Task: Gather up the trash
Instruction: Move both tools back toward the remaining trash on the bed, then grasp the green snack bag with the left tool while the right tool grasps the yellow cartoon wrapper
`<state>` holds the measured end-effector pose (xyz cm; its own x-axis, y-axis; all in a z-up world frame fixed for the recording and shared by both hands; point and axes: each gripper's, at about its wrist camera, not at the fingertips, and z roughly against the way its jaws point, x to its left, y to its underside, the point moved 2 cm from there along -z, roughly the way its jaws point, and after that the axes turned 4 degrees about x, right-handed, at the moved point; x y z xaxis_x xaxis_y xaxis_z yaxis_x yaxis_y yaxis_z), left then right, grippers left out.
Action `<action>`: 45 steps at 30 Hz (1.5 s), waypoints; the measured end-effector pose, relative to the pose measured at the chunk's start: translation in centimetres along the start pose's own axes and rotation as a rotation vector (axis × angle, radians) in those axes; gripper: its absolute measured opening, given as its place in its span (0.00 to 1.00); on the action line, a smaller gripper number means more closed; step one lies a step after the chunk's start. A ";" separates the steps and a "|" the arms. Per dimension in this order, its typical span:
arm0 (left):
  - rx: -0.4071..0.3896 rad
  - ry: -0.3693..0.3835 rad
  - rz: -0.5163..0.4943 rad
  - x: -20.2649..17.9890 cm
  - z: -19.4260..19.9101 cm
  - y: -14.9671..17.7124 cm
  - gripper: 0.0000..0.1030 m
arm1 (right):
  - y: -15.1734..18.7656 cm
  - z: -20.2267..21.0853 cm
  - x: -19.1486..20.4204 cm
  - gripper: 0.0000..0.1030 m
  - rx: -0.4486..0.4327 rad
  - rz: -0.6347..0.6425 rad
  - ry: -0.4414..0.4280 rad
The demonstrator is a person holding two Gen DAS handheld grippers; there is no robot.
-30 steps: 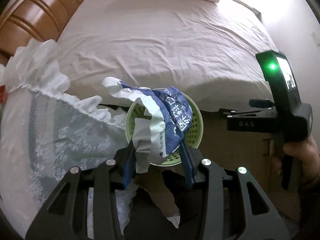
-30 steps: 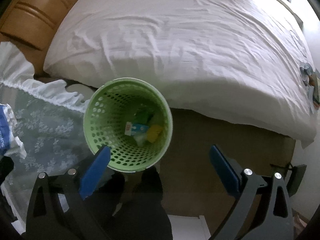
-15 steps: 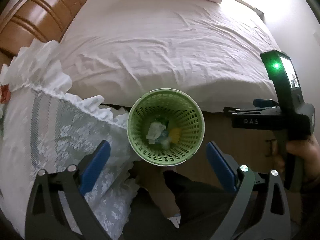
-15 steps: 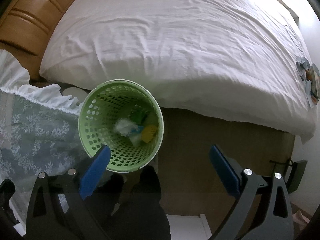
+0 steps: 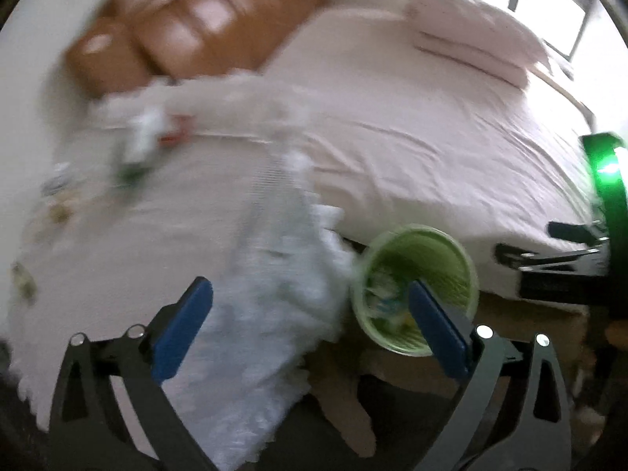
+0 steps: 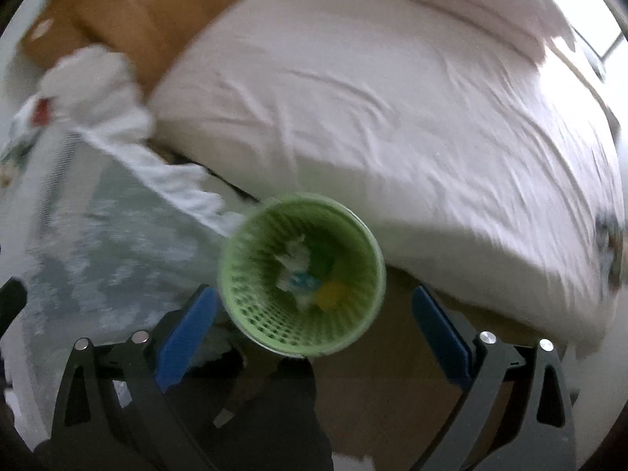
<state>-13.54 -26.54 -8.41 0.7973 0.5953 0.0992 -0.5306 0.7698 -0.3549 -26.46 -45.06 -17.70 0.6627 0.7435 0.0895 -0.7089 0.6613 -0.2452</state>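
No readable text, label or number; both views motion-blurred.

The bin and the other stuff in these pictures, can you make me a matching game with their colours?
Things:
1. bin
2. bed sheet
3. headboard
4. pads on the right gripper

Colours:
A. brown
B. blue
C. green
D. pale pinkish white

Pairs: 1-C, 2-D, 3-A, 4-B
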 end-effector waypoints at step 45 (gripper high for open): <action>0.103 -0.232 0.919 51.3 -8.7 7.1 0.86 | -13.5 -1.9 50.5 0.98 -0.099 0.697 -0.194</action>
<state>26.14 7.44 -13.95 -0.0149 0.9999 0.0078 -0.9528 -0.0119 -0.3033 17.06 -16.59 -11.71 0.0043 0.9988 0.0478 -0.9192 0.0228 -0.3931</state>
